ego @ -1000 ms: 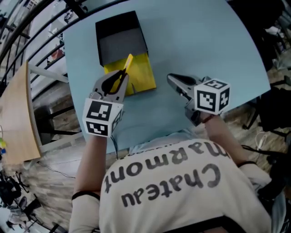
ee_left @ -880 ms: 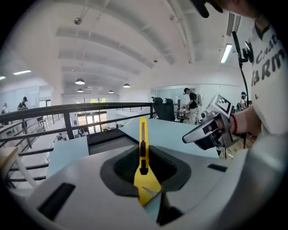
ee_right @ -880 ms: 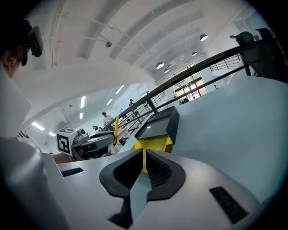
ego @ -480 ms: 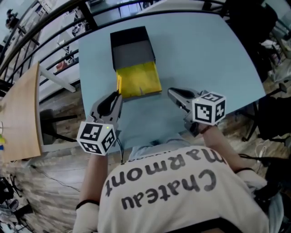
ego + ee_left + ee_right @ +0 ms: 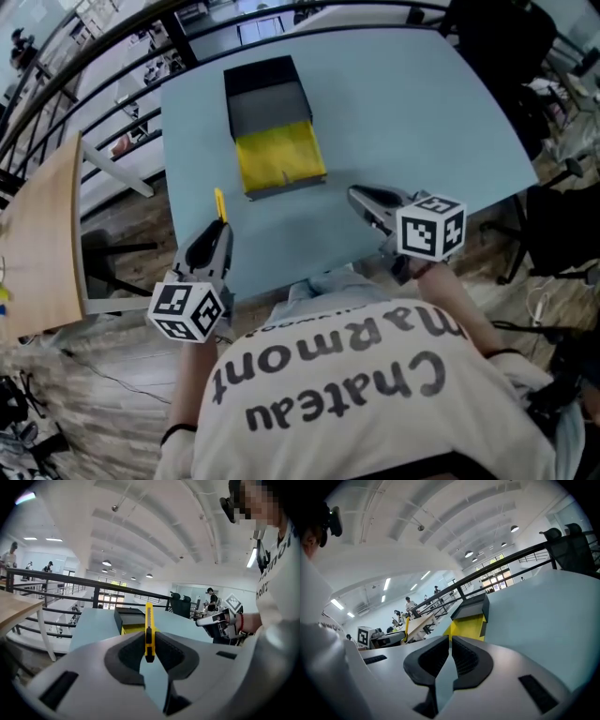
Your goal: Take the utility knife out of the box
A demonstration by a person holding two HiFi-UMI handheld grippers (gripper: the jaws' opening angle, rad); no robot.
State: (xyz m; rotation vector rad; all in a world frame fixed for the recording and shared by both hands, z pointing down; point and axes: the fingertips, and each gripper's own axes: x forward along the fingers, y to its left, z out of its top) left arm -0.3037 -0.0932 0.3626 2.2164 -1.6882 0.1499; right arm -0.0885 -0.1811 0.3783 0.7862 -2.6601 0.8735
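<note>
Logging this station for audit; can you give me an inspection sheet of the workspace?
Surface: light blue table, bare apart from the box.
Job's things: black box open, yellow flap toward the person; yellow utility knife out of it, in the left gripper.
Clutter: nothing seen.
Grippers: left gripper jaws shut on the knife; right gripper jaws shut, empty.
Cables: nothing seen on the table.
Surroundings: black railing, wooden board left, black chair right.
</note>
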